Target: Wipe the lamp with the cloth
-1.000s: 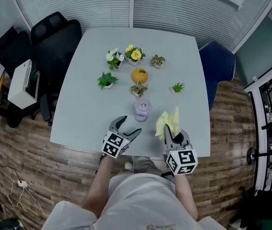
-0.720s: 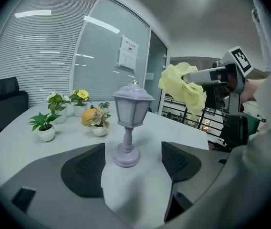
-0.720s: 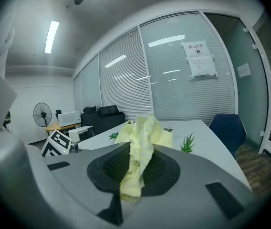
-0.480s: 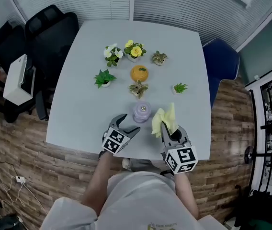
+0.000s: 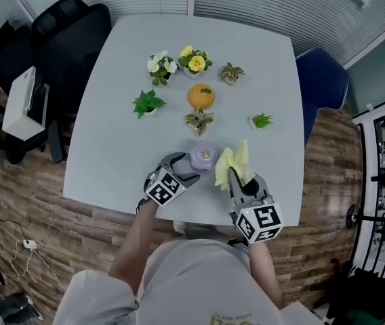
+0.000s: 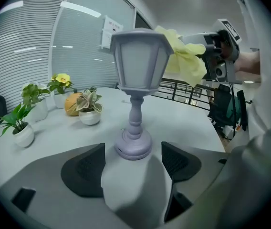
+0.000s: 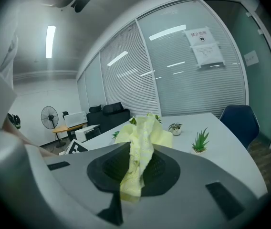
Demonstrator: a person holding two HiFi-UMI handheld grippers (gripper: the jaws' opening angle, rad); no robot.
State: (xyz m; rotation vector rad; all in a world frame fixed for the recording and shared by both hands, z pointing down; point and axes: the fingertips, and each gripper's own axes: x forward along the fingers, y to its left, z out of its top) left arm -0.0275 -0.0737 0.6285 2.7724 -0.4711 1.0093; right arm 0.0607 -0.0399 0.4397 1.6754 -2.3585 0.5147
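Lilac lamp (image 6: 135,80) stands upright by the near edge of the bench (image 5: 111,114). Left claw (image 6: 133,163) is wide apart, with the lamp base at the mouth of the gap. Right claw (image 7: 134,173) is clamped on the yellow cloth (image 7: 142,142), held just right of the lamp head.

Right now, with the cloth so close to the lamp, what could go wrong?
The lamp is tall on a small base, and the left gripper is open beside that base, not holding it, so a push from the cloth in the right gripper could tip it. It might then hit the potted plant behind it.
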